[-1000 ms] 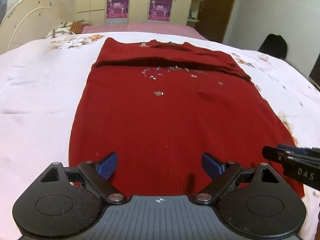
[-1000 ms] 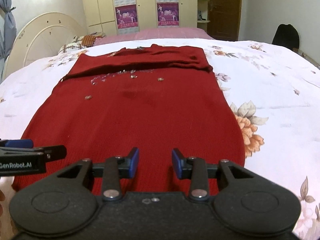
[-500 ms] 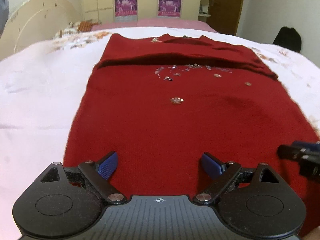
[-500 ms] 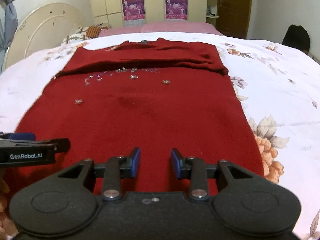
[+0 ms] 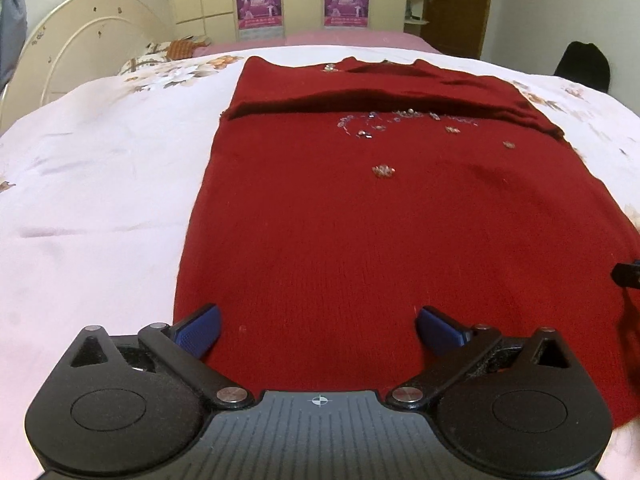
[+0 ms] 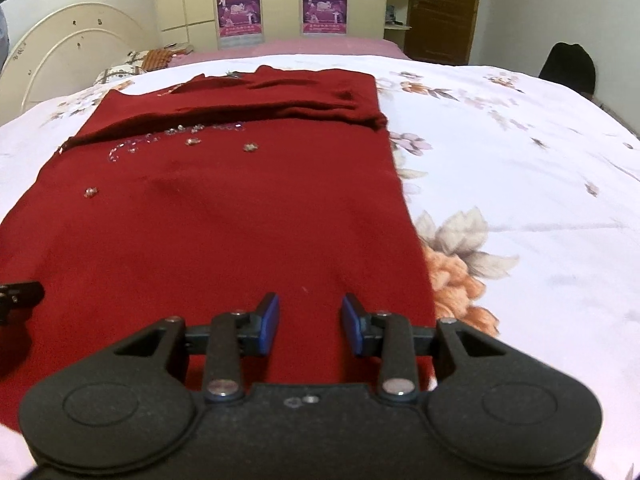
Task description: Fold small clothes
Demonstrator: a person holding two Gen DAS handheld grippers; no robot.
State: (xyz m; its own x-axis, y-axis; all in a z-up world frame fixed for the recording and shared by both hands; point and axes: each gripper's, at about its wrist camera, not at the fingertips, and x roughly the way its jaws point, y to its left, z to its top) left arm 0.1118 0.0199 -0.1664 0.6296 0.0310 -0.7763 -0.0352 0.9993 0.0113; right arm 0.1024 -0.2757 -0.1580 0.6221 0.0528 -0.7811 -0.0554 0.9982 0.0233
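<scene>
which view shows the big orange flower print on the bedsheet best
The right wrist view: the orange flower print lies in full beside the red sweater's right edge. In the left wrist view only a sliver of it shows at the frame's right edge, past the sweater.

Both views are taken from low and close over the near hem of the red sweater (image 5: 400, 220), angled down along the bed (image 5: 100, 200) toward the wardrobe (image 6: 280, 0). The sweater (image 6: 220, 220), bed and wardrobe are shared; the left view is set nearer the sweater's left edge, the right view nearer its right.
</scene>
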